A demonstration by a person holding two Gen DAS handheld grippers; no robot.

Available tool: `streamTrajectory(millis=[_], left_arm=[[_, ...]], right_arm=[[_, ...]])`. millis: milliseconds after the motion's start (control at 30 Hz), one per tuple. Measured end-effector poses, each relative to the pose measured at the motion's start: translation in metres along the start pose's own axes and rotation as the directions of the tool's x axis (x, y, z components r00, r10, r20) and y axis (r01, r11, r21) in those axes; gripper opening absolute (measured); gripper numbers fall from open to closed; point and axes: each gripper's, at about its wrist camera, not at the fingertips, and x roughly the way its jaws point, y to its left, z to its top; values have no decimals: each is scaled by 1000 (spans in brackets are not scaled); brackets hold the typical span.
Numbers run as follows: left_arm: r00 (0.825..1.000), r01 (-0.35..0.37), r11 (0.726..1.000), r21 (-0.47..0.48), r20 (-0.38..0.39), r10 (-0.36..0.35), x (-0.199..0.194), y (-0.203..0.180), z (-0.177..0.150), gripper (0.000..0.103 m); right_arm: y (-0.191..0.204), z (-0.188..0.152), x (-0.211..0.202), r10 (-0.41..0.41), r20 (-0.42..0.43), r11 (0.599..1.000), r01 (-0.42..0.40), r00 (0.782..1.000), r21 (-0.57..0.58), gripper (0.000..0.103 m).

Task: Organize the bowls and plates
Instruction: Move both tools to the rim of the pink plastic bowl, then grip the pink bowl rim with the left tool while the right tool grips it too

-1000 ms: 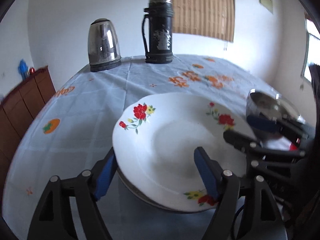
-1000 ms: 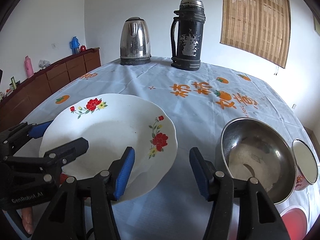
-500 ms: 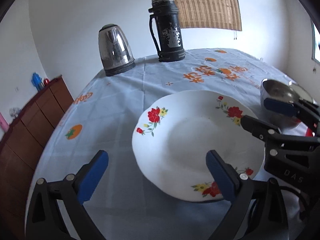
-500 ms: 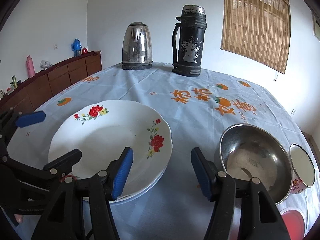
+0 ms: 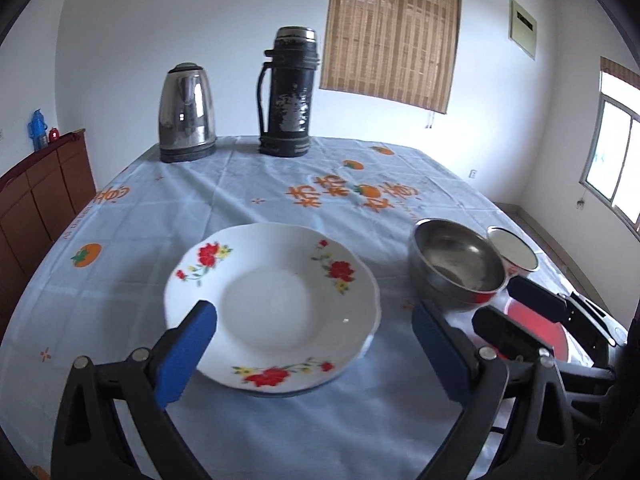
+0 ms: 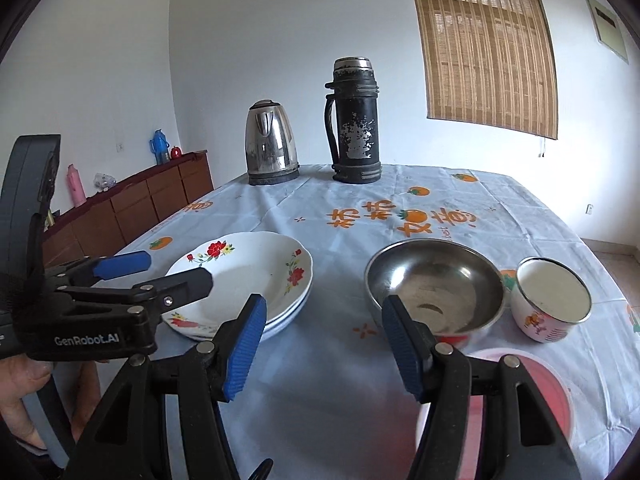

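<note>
Left gripper (image 5: pixel 314 354) jaws released flowered plate (image 5: pixel 272 312), drawn back, plate stacked

Glossy white ceramic plates (image 6: pixel 256 276) with floral print; shiny steel bowl (image 6: pixel 434 284); enamel mug (image 6: pixel 552 304); polished steel kettle (image 5: pixel 186 112); matt scuffed black thermos (image 5: pixel 290 96); smooth printed tablecloth (image 5: pixel 248 184)

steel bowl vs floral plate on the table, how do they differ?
The steel bowl is bare, shiny metal; the floral plate is white with red flower sprays. The steel bowl is deep with steep walls; the floral plate is shallow and wide. The floral plate tops a stack of plates; the steel bowl appears to sit on something red and touches the enamel cup. Both sit upright and empty, and neither is gripped.
</note>
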Motion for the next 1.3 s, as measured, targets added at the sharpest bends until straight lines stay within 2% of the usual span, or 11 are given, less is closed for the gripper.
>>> streamTrajectory(millis=[167, 267, 567, 667, 733, 933, 1000, 1133, 1267, 1300], left_arm=[[998, 66, 997, 39, -15, -66, 3, -43, -5, 100], [996, 83, 994, 68, -30, -81, 6, -67, -9, 100], [992, 112, 986, 127, -76, -103, 16, -118, -20, 98], [989, 124, 983, 139, -101, -110, 21, -129, -26, 91], [986, 137, 980, 147, -112, -121, 24, -134, -29, 83], [980, 169, 973, 158, -130, -149, 27, -148, -34, 71], [979, 174, 972, 158, -135, -154, 29, -149, -35, 70], [974, 191, 969, 158, -154, -167, 33, -152, -37, 54], [971, 203, 968, 151, -162, -178, 36, -152, -38, 50], [970, 206, 967, 150, -165, -181, 36, -152, -38, 45]], right_arm=[[-17, -10, -35, -41, 5, 999, 41, 999, -19, 62], [-32, -17, -53, -83, 7, 996, 83, 997, -29, 62], [-101, -34, -77, -205, -6, 976, 205, 979, 76, 62], [-118, -41, -75, -229, -29, 968, 231, 973, 98, 58], [-124, -44, -71, -235, -46, 966, 239, 971, 103, 50], [-130, -55, -70, -215, -74, 969, 222, 974, 108, 37], [-130, -56, -68, -204, -82, 971, 213, 975, 110, 36], [-131, -58, -63, -188, -93, 974, 197, 978, 111, 35], [-131, -60, -58, -172, -108, 977, 184, 979, 107, 28], [-131, -61, -57, -171, -111, 978, 183, 979, 104, 27]])
